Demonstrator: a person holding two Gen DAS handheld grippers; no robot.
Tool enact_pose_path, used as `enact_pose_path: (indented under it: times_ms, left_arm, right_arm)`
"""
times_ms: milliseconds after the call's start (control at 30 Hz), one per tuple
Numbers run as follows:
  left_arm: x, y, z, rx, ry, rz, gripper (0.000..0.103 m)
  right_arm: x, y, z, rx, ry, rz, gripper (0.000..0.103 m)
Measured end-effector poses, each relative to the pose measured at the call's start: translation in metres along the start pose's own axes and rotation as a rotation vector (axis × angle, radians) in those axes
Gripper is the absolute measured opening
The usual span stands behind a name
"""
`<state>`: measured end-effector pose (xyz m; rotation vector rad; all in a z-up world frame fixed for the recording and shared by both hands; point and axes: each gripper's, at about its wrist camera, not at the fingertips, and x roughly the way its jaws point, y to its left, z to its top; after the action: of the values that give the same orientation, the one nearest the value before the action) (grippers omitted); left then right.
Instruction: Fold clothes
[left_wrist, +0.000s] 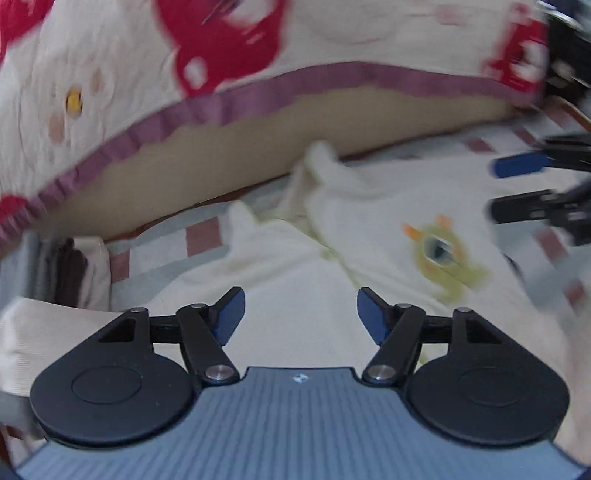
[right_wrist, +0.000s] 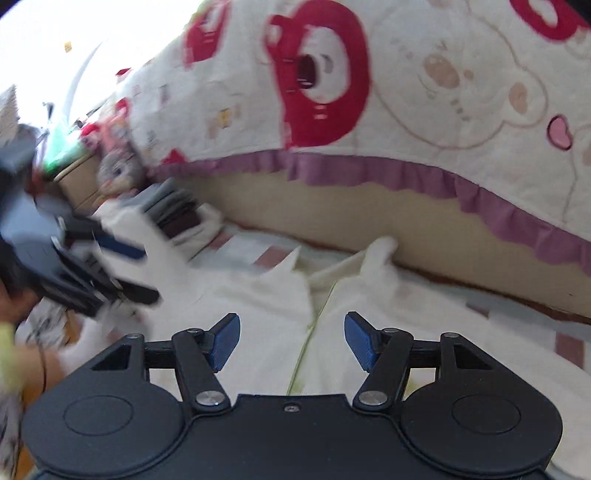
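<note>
A cream garment with a green monster print lies on the checked mat, its collar points sticking up. My left gripper hangs above it, open, with nothing between the blue pads. My right gripper is also open and empty over the same cream garment, above its green-edged seam. Each gripper shows in the other's view: the right gripper at the right edge, the left gripper blurred at the left, open.
A bed with a white and red bear-print quilt with a purple frill rises just behind the garment. A stack of folded clothes sits at the back left. A shelf with toys stands beyond it.
</note>
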<state>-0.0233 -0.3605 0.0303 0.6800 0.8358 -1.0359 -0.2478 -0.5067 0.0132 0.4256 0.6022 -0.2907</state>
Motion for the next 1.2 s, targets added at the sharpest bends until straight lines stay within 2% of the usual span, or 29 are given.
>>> enact_pose_path:
  times_ms: [67, 200, 300, 400, 500, 567, 633, 733, 767, 800, 833, 867, 900, 933, 967, 1000, 1100, 1200]
  left_arm:
    - [0.054, 0.029, 0.003, -0.111, -0.002, 0.005, 0.058]
    - [0.127, 0.079, -0.002, -0.299, -0.083, -0.03, 0.058]
    - [0.161, 0.107, -0.009, -0.357, -0.139, -0.074, 0.058]
    - [0.192, 0.13, -0.008, -0.415, -0.144, -0.127, 0.059]
    - [0.219, 0.148, -0.003, -0.482, -0.118, -0.233, 0.06]
    - [0.236, 0.156, 0.001, -0.53, -0.1, -0.271, 0.062]
    - [0.25, 0.159, 0.003, -0.561, -0.083, -0.277, 0.061]
    - [0.257, 0.152, 0.004, -0.547, -0.121, -0.266, 0.06]
    - [0.258, 0.149, 0.005, -0.542, -0.121, -0.284, 0.06]
    - [0.259, 0.147, 0.004, -0.538, -0.119, -0.309, 0.06]
    - [0.26, 0.143, 0.004, -0.528, -0.109, -0.345, 0.061]
    - [0.259, 0.139, 0.003, -0.507, -0.105, -0.365, 0.056]
    - [0.257, 0.134, 0.003, -0.484, -0.109, -0.364, 0.046]
    - [0.255, 0.128, 0.004, -0.447, -0.115, -0.351, 0.012]
    - [0.251, 0.121, 0.006, -0.407, -0.126, -0.321, 0.009]
    - [0.243, 0.115, 0.008, -0.376, -0.17, -0.269, 0.009]
    - [0.214, 0.098, 0.017, -0.312, -0.364, -0.099, 0.008]
    - [0.202, 0.076, 0.024, -0.254, -0.51, 0.019, 0.008]
  right_arm:
    - [0.03, -0.015, 0.004, 0.028, -0.008, -0.032, 0.068]
    - [0.094, -0.032, 0.015, -0.03, 0.0, -0.114, 0.068]
    - [0.134, -0.049, 0.027, -0.039, 0.002, -0.141, 0.068]
    - [0.176, -0.071, 0.041, -0.023, 0.027, -0.153, 0.069]
    - [0.213, -0.095, 0.048, 0.057, 0.073, -0.152, 0.069]
    - [0.226, -0.111, 0.048, 0.152, 0.078, -0.129, 0.069]
    - [0.236, -0.125, 0.046, 0.244, 0.082, -0.097, 0.069]
    - [0.245, -0.133, 0.037, 0.275, 0.078, -0.049, 0.068]
    - [0.245, -0.132, 0.033, 0.264, 0.068, -0.029, 0.065]
    - [0.243, -0.129, 0.03, 0.239, 0.056, -0.005, 0.051]
    - [0.241, -0.126, 0.026, 0.208, 0.043, 0.02, 0.042]
    - [0.238, -0.122, 0.023, 0.178, 0.031, 0.044, 0.027]
    - [0.234, -0.117, 0.02, 0.133, 0.014, 0.045, 0.017]
    - [0.23, -0.111, 0.017, 0.083, -0.005, 0.036, 0.013]
    - [0.224, -0.105, 0.015, 0.037, -0.036, 0.027, 0.011]
    - [0.218, -0.1, 0.012, -0.007, -0.072, 0.017, 0.01]
    - [0.199, -0.091, 0.012, -0.095, -0.19, -0.038, 0.008]
    - [0.196, -0.089, 0.017, -0.137, -0.256, -0.119, 0.008]
